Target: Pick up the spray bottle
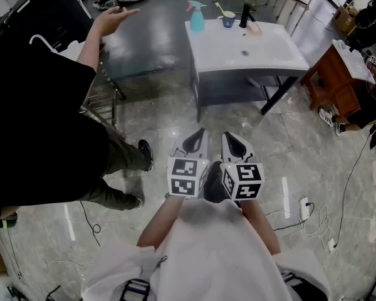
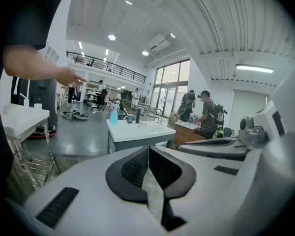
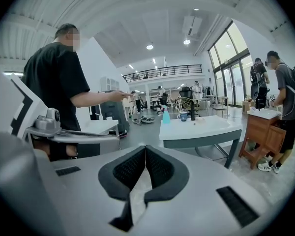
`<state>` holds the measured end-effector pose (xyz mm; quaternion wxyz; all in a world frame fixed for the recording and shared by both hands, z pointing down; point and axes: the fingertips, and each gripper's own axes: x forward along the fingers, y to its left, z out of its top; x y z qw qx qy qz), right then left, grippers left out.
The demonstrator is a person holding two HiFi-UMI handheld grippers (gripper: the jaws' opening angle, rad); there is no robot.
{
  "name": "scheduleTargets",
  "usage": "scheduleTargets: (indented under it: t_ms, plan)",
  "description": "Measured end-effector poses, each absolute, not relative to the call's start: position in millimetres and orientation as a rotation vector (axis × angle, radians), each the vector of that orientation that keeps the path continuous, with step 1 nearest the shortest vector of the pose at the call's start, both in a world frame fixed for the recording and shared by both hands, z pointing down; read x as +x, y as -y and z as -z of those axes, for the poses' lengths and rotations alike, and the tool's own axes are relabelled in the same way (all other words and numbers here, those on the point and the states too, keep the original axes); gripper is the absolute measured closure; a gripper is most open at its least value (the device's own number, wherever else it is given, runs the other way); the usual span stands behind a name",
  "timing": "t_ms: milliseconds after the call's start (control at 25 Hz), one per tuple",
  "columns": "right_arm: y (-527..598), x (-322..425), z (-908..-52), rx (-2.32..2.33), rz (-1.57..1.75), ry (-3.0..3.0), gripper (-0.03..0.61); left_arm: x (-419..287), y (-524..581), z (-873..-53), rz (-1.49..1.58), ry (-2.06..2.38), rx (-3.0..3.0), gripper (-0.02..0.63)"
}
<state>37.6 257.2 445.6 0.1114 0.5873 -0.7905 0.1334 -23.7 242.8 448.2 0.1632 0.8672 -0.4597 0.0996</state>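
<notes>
polished grey floor (image 1: pixel 313 146) fills a bright open workshop, and a white-topped desk (image 1: pixel 263 55) stands at the far side of it in the head view. the turquoise spray bottle (image 1: pixel 196 16) stands upright on the far left corner of that desk, with a blue cup (image 1: pixel 229 21) just beside it to the right and a tall black object (image 1: pixel 244 15) beyond the cup. the left hand-held gripper (image 1: pixel 196 142) and the right hand-held gripper (image 1: pixel 235 145) are held side by side over the floor, low in front of the person, both pointing toward the desk and well apart from the spray bottle, which lies ahead of them and slightly to the left. in the left gripper view the left hand-held gripper (image 2: pixel 148 149) has its dark pads pressed together at the tips with nothing between them, and the spray bottle (image 2: pixel 113 116) shows small above the jaws. the right hand-held gripper (image 3: pixel 145 148) is pressed together and empty too, with the spray bottle (image 3: pixel 166 115) small above it. a bystander in a black shirt (image 1: pixel 37 105) stands at the left with an outstretched hand (image 1: pixel 114 17).
</notes>
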Motion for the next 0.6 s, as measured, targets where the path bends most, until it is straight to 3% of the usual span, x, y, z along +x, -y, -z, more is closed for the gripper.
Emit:
scheduleTargets:
  t_ms: [600]
  plan:
    - [-168.5, 66.4, -452.3, 1.673, -0.407, 2.348, 0.551, 1.4, -161.4, -458.5, -0.316, 1.354, 2.438, 0.586]
